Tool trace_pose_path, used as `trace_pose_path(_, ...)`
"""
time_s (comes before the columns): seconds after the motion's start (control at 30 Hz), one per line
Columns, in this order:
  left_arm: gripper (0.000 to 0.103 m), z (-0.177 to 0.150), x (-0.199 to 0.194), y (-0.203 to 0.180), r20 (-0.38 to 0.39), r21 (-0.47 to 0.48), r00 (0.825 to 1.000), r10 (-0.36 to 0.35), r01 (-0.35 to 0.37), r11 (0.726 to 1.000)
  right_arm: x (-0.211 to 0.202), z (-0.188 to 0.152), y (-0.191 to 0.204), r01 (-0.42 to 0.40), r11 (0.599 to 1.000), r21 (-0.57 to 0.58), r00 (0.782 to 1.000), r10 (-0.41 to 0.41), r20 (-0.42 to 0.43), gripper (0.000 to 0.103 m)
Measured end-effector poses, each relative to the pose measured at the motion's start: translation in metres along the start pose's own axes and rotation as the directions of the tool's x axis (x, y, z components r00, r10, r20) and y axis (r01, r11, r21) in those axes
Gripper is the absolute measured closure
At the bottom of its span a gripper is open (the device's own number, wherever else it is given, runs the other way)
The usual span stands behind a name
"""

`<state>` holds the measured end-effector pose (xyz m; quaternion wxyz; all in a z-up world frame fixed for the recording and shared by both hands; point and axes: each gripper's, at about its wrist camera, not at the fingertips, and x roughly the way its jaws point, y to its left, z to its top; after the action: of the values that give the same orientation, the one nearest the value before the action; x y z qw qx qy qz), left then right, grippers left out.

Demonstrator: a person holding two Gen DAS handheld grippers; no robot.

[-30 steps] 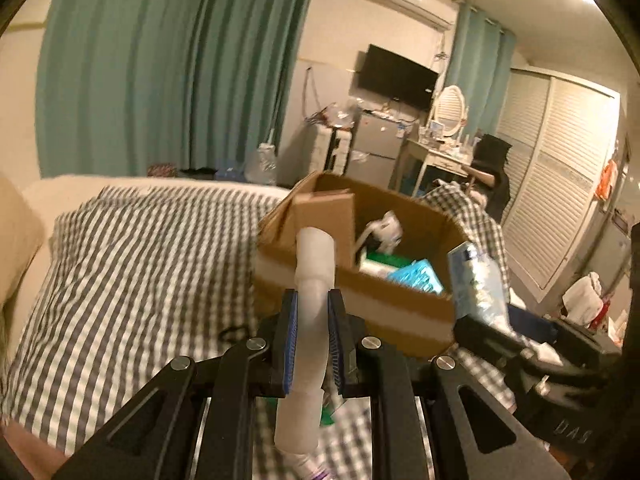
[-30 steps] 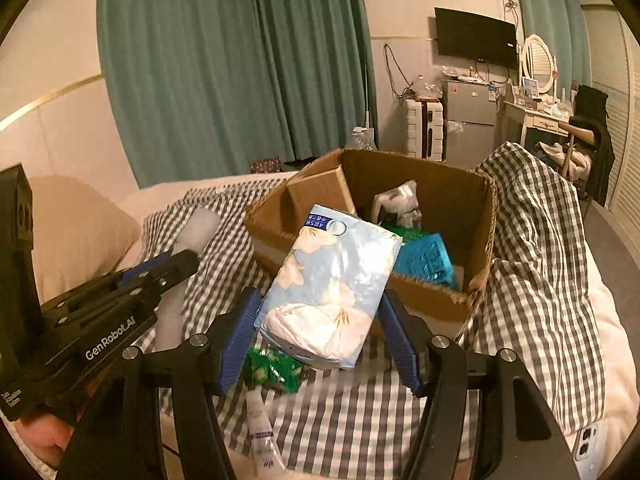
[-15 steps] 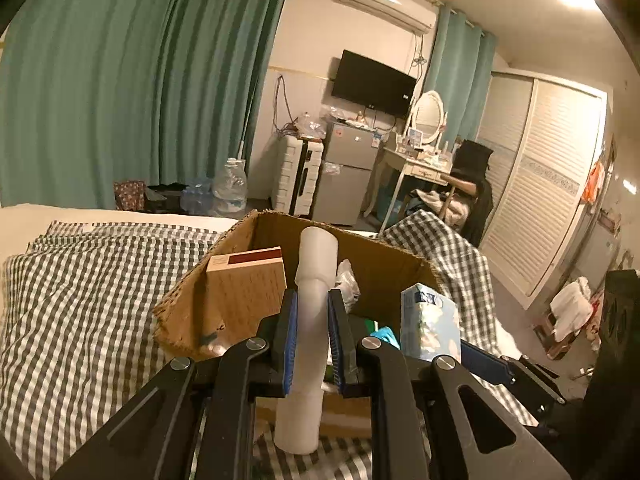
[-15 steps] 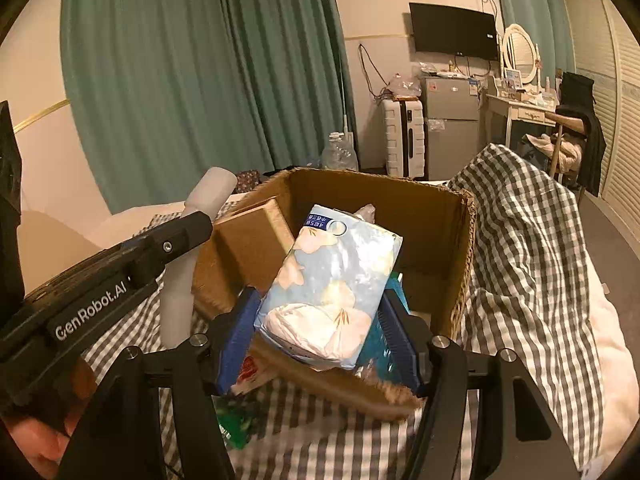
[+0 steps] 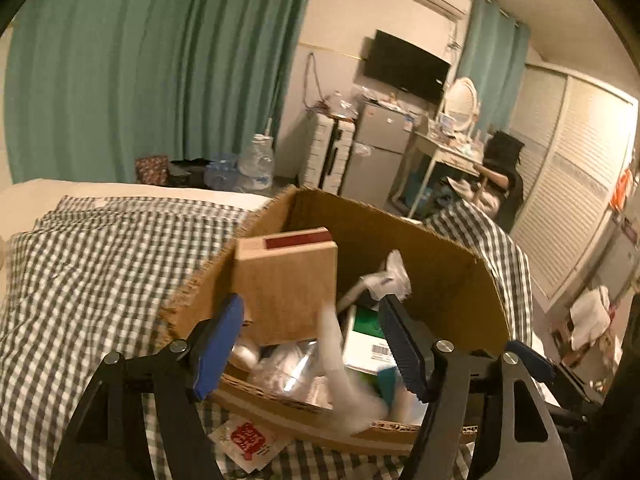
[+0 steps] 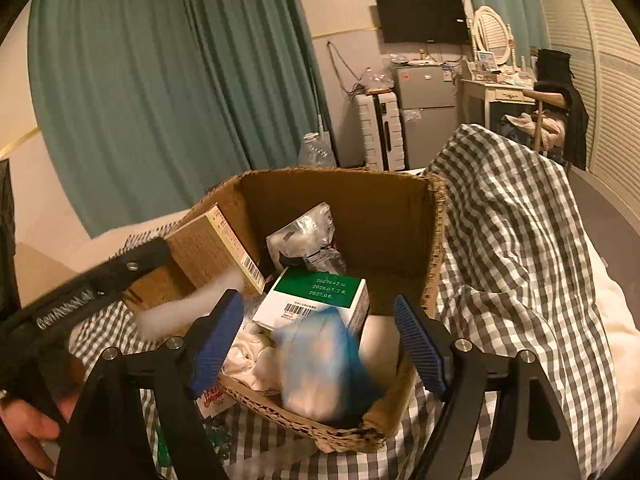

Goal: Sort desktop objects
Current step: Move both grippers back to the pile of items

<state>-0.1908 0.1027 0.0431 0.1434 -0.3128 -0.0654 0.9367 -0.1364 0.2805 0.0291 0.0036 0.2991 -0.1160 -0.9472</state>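
An open cardboard box (image 5: 440, 240) (image 6: 384, 216) stands on the checked bedspread. My left gripper (image 5: 316, 348) is open over its near edge; a blurred white tube (image 5: 340, 376) is free between the jaws, tilted into the box, and also shows blurred in the right wrist view (image 6: 188, 308). My right gripper (image 6: 320, 344) is open over the box; a blurred blue floral tissue pack (image 6: 324, 364) lies free in the box's near end. Inside are a tan box (image 5: 288, 280), a green-and-white carton (image 6: 316, 300) and a plastic bag (image 6: 308, 236).
A red-and-white sachet (image 5: 248, 440) and a green packet (image 6: 188, 444) lie on the checked bedspread (image 5: 88, 260) in front of the box. The spread rises in a fold (image 6: 520, 240) to the right. Curtains, a fridge and a dresser stand beyond the bed.
Both grippers opened over the box. The white tube left the left jaws and the tissue pack left the right jaws; both are dropping into the box.
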Motion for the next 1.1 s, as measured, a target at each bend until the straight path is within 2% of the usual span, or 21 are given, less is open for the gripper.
trace_pose_path(0.07, 0.020, 0.003, -0.010, 0.005, 0.002, -0.001, 1.000, 0.018, -0.018, 1.000, -0.007, 0.000, 0.000, -0.004, 1.000, -0.001, 1.000, 0.004, 0.007, 0.025)
trace_pose_path(0.27, 0.011, 0.000, -0.061, 0.022, 0.058, 0.048, 0.995, 0.077, -0.080, 0.996, -0.038, -0.014, 0.018, -0.023, 0.999, -0.034, 1.000, 0.024, 0.016, 0.025)
trace_pose_path(0.37, 0.007, -0.012, -0.084, 0.036, 0.047, 0.042, 0.994, 0.103, -0.105, 0.994, -0.054, -0.024, 0.029, -0.044, 0.997, -0.064, 0.999, 0.045, 0.009, 0.025)
trace_pose_path(0.53, 0.000, -0.057, -0.107, 0.066, -0.029, -0.010, 0.990, 0.137, -0.138, 0.990, -0.071, -0.047, 0.047, -0.071, 0.995, -0.075, 0.997, 0.070, -0.027, 0.025)
trace_pose_path(0.7, 0.000, -0.123, -0.100, 0.092, -0.143, -0.082, 0.975, 0.168, -0.181, 0.980, -0.068, -0.084, 0.069, -0.053, 0.993, -0.104, 0.995, 0.043, -0.094, 0.025)
trace_pose_path(0.77, 0.000, -0.150, -0.085, 0.100, -0.225, -0.133, 0.963, 0.148, -0.181, 0.974, -0.058, -0.098, 0.077, -0.029, 0.992, -0.119, 0.992, 0.014, -0.127, 0.026)
trace_pose_path(0.87, 0.000, -0.182, -0.065, 0.105, -0.342, -0.177, 0.928, 0.147, -0.217, 0.960, -0.050, -0.112, 0.081, 0.027, 0.987, -0.161, 0.990, -0.049, -0.131, 0.026)
trace_pose_path(0.93, 0.000, -0.198, -0.059, 0.104, -0.378, -0.201, 0.920, 0.107, -0.195, 0.960, -0.043, -0.118, 0.076, 0.033, 0.987, -0.155, 0.988, -0.056, -0.145, 0.025)
trace_pose_path(1.0, 0.000, -0.211, -0.051, 0.099, -0.412, -0.208, 0.908, 0.084, -0.183, 0.961, -0.037, -0.119, 0.069, 0.007, 0.993, -0.121, 0.987, -0.026, -0.162, 0.026)
trace_pose_path(1.1, 0.002, -0.218, -0.046, 0.087, -0.417, -0.184, 0.907, 0.065, -0.155, 0.971, -0.030, -0.122, 0.065, 0.011, 0.994, -0.109, 0.983, -0.031, -0.181, 0.026)
